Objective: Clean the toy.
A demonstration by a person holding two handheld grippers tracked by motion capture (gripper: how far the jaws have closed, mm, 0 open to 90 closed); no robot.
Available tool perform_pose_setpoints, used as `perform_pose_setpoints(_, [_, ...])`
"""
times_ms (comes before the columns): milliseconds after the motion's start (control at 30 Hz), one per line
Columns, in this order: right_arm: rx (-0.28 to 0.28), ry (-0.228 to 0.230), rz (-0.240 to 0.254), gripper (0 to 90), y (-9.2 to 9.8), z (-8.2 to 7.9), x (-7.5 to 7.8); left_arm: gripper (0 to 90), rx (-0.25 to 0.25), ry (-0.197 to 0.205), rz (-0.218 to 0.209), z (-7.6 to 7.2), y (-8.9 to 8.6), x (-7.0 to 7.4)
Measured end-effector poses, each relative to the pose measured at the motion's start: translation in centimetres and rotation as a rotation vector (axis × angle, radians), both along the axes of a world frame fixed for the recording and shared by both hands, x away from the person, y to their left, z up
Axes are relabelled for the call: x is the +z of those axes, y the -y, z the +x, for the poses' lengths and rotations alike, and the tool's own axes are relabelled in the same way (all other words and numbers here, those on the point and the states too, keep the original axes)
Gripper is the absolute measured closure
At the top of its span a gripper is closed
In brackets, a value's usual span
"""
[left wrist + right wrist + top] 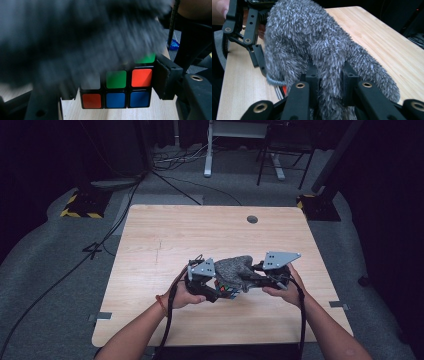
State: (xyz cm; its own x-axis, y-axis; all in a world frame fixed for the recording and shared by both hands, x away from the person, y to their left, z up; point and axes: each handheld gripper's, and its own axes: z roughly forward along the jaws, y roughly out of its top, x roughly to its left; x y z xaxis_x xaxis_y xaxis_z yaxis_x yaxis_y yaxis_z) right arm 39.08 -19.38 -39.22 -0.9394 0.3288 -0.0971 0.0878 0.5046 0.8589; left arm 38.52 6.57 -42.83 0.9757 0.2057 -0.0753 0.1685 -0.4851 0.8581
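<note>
While both hands meet near the table's [150, 235] 6 o'clock edge, the left gripper [112, 85] clamps a colour-tiled puzzle cube [116, 92] between its jaws, just above the wood. The right gripper [328, 77] is closed on a fuzzy grey cloth [312, 40], which drapes over the cube's top. No writing or brand is legible on cube, cloth or grippers.
</note>
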Motion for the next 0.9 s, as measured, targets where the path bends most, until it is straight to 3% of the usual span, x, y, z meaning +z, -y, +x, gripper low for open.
perform_pose_setpoints(167, [-0.001,0.0,-0.035,73.6,-0.3,0.1,-0.2,34.0,0.012,0.025,0.001,-0.2,-0.1,0.0])
perform_pose_setpoints(333, [-0.019,-0.02,-0.042,73.5,0.3,0.4,-0.6,34.0,0.023,0.018,-0.027,0.0,-0.6,0.1])
perform_pose_setpoints(467, [-0.055,-0.003,-0.085,73.5,0.8,0.6,-0.7,34.0,0.03,0.026,-0.032,0.1,-0.8,0.3])
perform_pose_setpoints(667, [-0.098,-0.036,-0.106,73.5,2.0,1.6,-1.7,34.0,0.043,0.03,-0.059,0.3,-1.4,0.7])
perform_pose_setpoints(800, [-0.121,-0.014,-0.124,73.5,2.4,1.6,-1.6,34.0,0.044,0.029,-0.07,0.3,-1.4,0.8])
perform_pose_setpoints(900, [-0.131,-0.001,-0.082,73.4,2.8,1.6,-1.0,34.0,0.046,0.033,-0.062,0.4,-1.3,0.7])
